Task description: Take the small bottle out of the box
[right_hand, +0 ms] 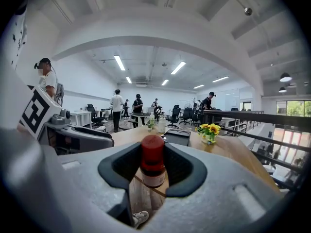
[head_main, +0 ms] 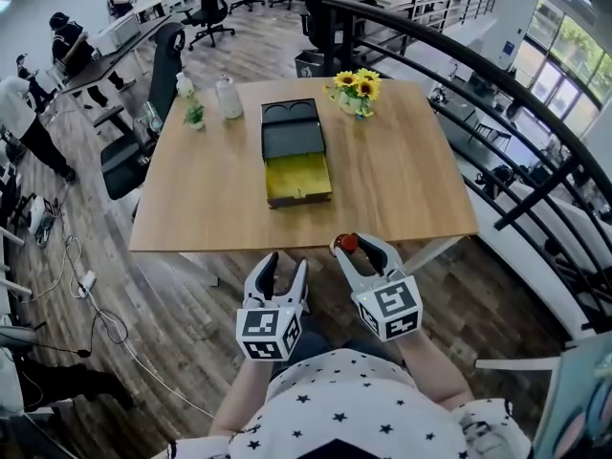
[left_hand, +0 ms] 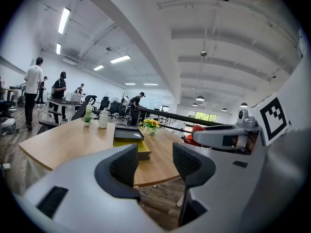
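A small bottle [right_hand: 152, 155] with a red cap and a white label stands upright between the pads of my right gripper [right_hand: 153, 173], which is shut on it. In the head view this right gripper [head_main: 357, 247] holds the small bottle [head_main: 346, 244] in the air just off the wooden table's near edge [head_main: 287, 242]. My left gripper [head_main: 286, 267] hangs beside it to the left, open with nothing between its jaws [left_hand: 155, 165]. The box [head_main: 295, 156], black with a yellow open drawer part, lies in the middle of the table, well beyond both grippers.
A vase of sunflowers [head_main: 358, 92] stands at the table's far right. A white jar [head_main: 228, 97] and a small plant [head_main: 195, 114] stand at the far left. Office chairs [head_main: 143, 122] are left of the table, a black railing [head_main: 497, 94] runs to the right, and people are at desks far left.
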